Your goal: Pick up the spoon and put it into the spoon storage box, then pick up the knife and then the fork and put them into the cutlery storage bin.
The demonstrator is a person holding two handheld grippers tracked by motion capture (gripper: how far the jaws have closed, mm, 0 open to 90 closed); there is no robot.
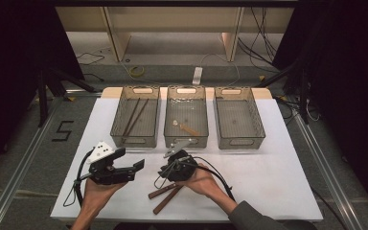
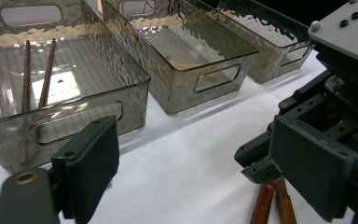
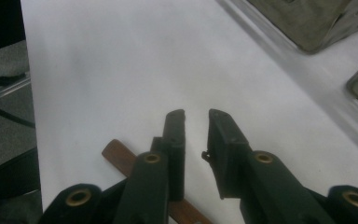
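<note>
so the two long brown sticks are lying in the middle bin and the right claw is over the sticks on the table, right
Not quite. In the high view the two long brown sticks lie in the left bin, not the middle bin. The right claw is indeed over the sticks on the table.

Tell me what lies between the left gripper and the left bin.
Bare white table in the high view: nothing lies between the left gripper and the left bin.

We see two brown sticks (image 1: 165,195) lying flat on the white table, crossing in a narrow V just in front of the middle bin (image 1: 186,142).
</note>
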